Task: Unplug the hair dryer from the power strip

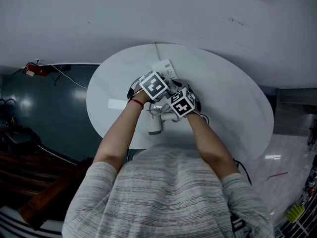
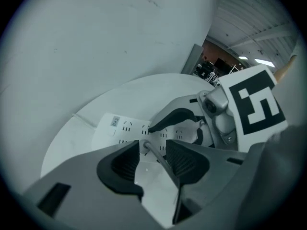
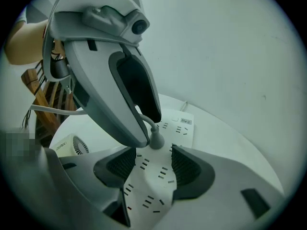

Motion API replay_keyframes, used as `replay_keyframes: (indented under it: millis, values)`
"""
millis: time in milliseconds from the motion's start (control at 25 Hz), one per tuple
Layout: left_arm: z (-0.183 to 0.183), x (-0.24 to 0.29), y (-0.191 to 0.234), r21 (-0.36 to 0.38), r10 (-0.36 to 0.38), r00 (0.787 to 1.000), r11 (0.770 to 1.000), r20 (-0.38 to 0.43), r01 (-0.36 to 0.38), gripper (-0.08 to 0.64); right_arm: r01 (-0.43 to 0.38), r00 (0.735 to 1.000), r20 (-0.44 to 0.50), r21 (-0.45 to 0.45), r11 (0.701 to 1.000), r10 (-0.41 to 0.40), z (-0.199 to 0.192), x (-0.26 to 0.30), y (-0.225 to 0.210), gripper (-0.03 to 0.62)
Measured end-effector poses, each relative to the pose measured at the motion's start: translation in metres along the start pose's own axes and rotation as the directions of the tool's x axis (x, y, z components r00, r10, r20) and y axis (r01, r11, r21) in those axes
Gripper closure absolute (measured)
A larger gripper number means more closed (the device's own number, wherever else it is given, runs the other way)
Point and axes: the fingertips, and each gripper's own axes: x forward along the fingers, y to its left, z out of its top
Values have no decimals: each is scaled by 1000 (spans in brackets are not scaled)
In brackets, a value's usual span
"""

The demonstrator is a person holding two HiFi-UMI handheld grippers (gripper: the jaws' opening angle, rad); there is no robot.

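Observation:
A white power strip (image 1: 167, 69) lies at the far side of a round white table (image 1: 233, 108). A white hair dryer (image 1: 154, 124) lies nearer me, beside my hands. Its grey plug (image 3: 156, 139) sits in the strip (image 3: 184, 126). My left gripper (image 2: 152, 150) points steeply down at the plug and is open, the grey cord (image 2: 160, 163) running between its pads. My right gripper (image 3: 152, 155) is open too, its jaws set over the strip just short of the plug. The left gripper's fingers (image 3: 115, 80) hang above the plug. The dryer's grille (image 3: 72, 145) shows at left.
A pale wall stands right behind the table. The strip's own white cable (image 1: 156, 48) runs off the far edge. On the dark floor at left lie a red object (image 1: 37, 70) and a white wire. A wooden chair (image 1: 44, 192) is at lower left.

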Motion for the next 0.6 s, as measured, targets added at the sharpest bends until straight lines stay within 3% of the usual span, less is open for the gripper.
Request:
replay_keyframes:
  millis: [120, 280, 440, 600]
  values:
    - [-11, 11, 2, -34, 16, 998, 999, -60, -18, 419, -1, 1000, 1, 4, 1000, 1, 1, 0, 0, 348]
    - [-9, 16, 14, -19, 82, 997, 996, 0, -82, 502, 0, 1000, 0, 8, 1000, 0, 1, 1, 0, 348]
    - [-10, 16, 14, 23, 117, 993, 993, 0, -117, 511, 10, 1000, -6, 8, 1000, -10, 1, 1, -1, 348]
    - [-12, 14, 14, -11, 127, 991, 992, 45, -126, 514, 12, 1000, -11, 14, 1000, -12, 1, 2, 0, 348]
